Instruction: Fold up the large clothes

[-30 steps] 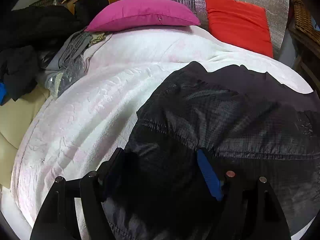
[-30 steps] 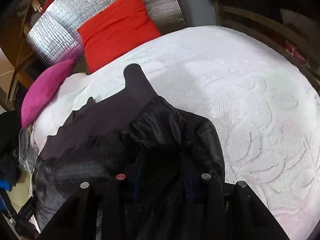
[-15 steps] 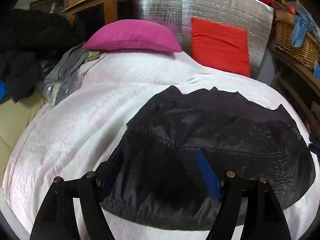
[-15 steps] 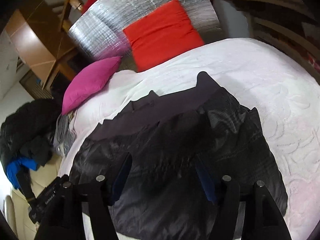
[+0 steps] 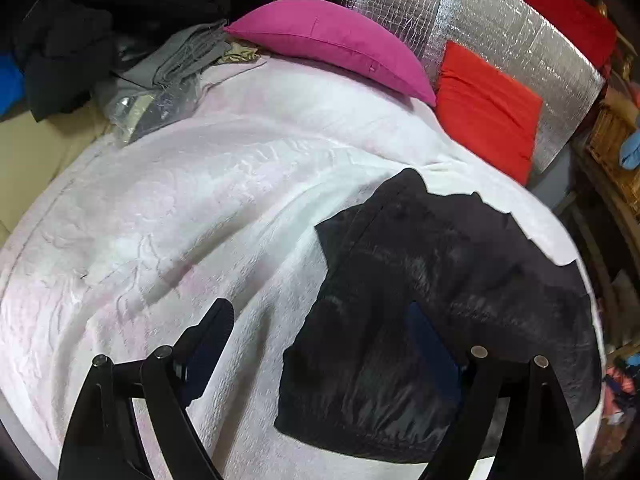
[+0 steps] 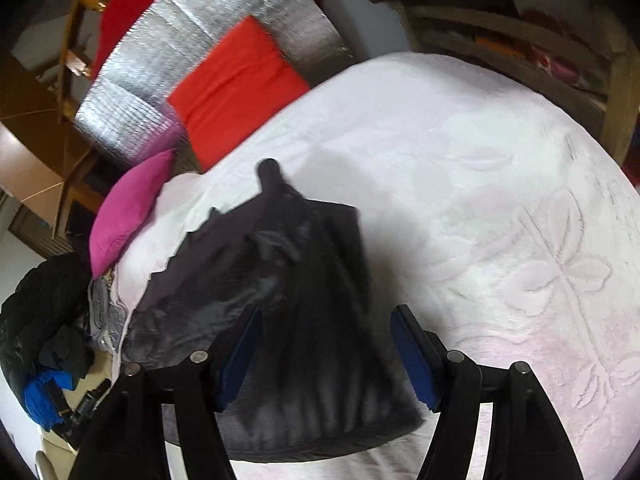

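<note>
A black, shiny garment (image 5: 440,280) lies folded into a compact heap on the white bedspread (image 5: 200,220). My left gripper (image 5: 320,344) hovers over the garment's left edge. Its jaws are opening and nothing is pinched: the left finger (image 5: 208,344) is over bare bedspread, the right finger (image 5: 432,348) over the cloth. In the right wrist view the same garment (image 6: 304,280) spreads below my right gripper (image 6: 326,356). That gripper stands open, with its blue pads (image 6: 412,360) apart from the fabric.
A magenta pillow (image 5: 332,40), a red cushion (image 5: 488,108) and a silver foil mat (image 5: 500,20) stand at the head of the bed. Dark clothes (image 5: 80,20) and grey folded cloth (image 5: 176,60) are heaped at the left. A wicker basket (image 5: 612,140) is at the right.
Both grippers drew back and up from the garment, which now lies flat. The right jaws widened off the cloth. The left gripper swung left, so its left finger is over bare bedspread.
</note>
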### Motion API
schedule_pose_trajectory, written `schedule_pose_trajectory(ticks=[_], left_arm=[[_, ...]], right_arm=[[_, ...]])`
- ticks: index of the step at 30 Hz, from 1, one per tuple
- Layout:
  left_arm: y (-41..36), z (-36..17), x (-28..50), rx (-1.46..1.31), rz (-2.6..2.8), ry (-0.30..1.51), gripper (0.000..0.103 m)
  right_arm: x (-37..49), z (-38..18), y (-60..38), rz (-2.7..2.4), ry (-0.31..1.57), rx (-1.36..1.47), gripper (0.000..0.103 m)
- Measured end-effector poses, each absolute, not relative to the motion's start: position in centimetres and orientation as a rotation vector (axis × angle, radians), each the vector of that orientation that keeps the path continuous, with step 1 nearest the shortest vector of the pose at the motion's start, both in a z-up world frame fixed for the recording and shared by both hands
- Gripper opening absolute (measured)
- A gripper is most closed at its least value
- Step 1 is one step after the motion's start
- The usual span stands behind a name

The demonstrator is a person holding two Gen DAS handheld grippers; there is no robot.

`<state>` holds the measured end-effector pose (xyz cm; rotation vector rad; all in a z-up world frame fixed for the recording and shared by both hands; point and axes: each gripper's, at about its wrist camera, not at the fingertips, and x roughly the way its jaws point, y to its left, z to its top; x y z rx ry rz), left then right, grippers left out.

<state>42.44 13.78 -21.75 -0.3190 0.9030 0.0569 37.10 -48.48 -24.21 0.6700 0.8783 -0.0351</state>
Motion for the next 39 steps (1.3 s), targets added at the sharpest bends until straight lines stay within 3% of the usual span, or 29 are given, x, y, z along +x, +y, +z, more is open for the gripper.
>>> schedule_pose_trajectory(ticks=[8, 17, 27, 36, 39], left_arm=[[11.1, -22.7, 43.7, -0.184, 0.113, 0.960, 0.089], [10.0, -21.0, 37.7, -0.325, -0.021, 0.911, 0.089], [10.1, -25.2, 35.3, -0.649, -0.084, 0.990, 0.089], [10.2, -29.3, 37.6, -0.920, -0.106, 1.057, 0.089], [10.3, -29.6, 38.3, -0.961, -0.102, 1.027, 0.089]], right_arm=[[36.8, -21.4, -45.8, 0.056, 0.798, 0.559, 0.071], [32.7, -24.1, -42.5, 0.323, 0.904, 0.812, 0.071], [29.4, -30.7, -41.2, 0.226, 0.944, 1.122, 0.075], [30.8, -34.5, -44.6, 0.072, 0.791, 1.368, 0.076], [31.6, -34.3, -44.4, 0.059, 0.730, 1.379, 0.083]])
